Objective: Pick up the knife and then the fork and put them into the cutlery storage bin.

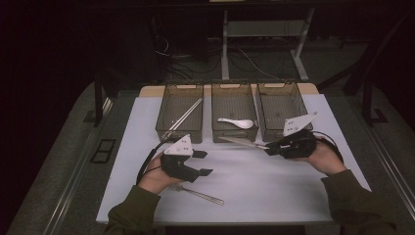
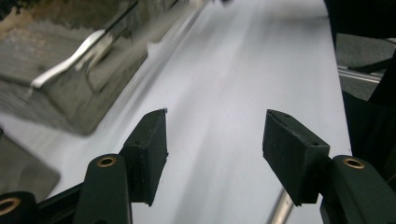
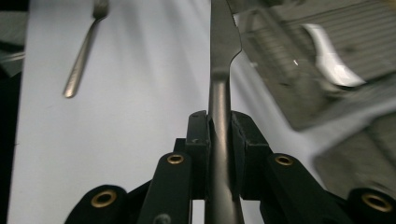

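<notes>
Dim room at the back, with cables and a desk frame on a dark floor. Nearer, a white-covered bench (image 1: 274, 191), lit from above. Along its far edge, three see-through bins side by side, seemingly one per kind of cutlery: left bin (image 1: 185, 86) with chopsticks (image 1: 185, 116) lying lengthwise, middle bin (image 1: 234, 134) with a white spoon (image 1: 237, 123), right bin (image 1: 276, 105) bare as far as can be made out.

At the right, right tool (image 1: 269, 148), pressed together on the handle of a knife (image 1: 242, 142). Knife held level, clear of the bench, blade pointing away from the hand toward the front of the middle bin. Gripped well back on the handle, probably to leave the blade free for lowering into a bin; right bin just behind the hand, a likely destination, though only a guess. In the right gripper view, handle squeezed edge-on between both pads (image 3: 198, 140), blade running straight ahead.

At the left, left tool (image 1: 205, 162), spread apart and pinching nothing, hovering low over the bench, jaws turned toward the middle. Just beside and below it, a metal fork (image 1: 198, 194) flat on the white cover near the front edge, handle end toward the right. Presumably the next piece for sorting, hence the open jaws close by.
</notes>
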A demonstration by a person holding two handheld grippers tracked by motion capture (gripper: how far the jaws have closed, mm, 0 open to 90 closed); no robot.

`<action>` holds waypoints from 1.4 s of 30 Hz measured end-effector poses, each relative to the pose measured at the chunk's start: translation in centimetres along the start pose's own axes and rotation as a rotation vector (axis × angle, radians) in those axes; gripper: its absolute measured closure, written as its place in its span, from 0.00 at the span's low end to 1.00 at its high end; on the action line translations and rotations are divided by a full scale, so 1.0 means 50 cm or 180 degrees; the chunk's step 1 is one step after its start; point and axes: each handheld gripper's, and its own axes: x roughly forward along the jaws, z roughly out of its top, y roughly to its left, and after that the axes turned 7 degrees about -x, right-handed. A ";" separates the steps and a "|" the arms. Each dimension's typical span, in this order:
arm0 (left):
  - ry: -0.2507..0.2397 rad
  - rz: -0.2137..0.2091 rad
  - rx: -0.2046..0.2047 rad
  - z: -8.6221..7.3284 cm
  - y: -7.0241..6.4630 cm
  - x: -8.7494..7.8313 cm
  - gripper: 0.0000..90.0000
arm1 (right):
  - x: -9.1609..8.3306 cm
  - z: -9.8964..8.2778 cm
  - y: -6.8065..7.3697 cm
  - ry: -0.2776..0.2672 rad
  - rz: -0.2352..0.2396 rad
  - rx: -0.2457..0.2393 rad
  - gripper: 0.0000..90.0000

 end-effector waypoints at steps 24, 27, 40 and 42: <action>-0.0206 0.0413 -0.0551 -0.115 0.004 -0.049 0.22 | -0.087 -0.058 -0.201 0.0213 -0.1059 0.1107 0.87; -0.0202 0.0422 -0.0556 -0.116 0.004 -0.047 0.20 | -0.073 -0.059 -0.218 0.0275 -0.1167 0.1251 0.87; -0.0152 0.0361 -0.0523 -0.114 0.003 -0.039 0.19 | 0.021 -0.046 -0.266 0.0724 -0.1393 0.1547 0.87; -0.0150 0.0346 -0.0513 -0.114 0.003 -0.039 0.19 | 0.035 -0.045 -0.270 0.0780 -0.1406 0.1576 0.87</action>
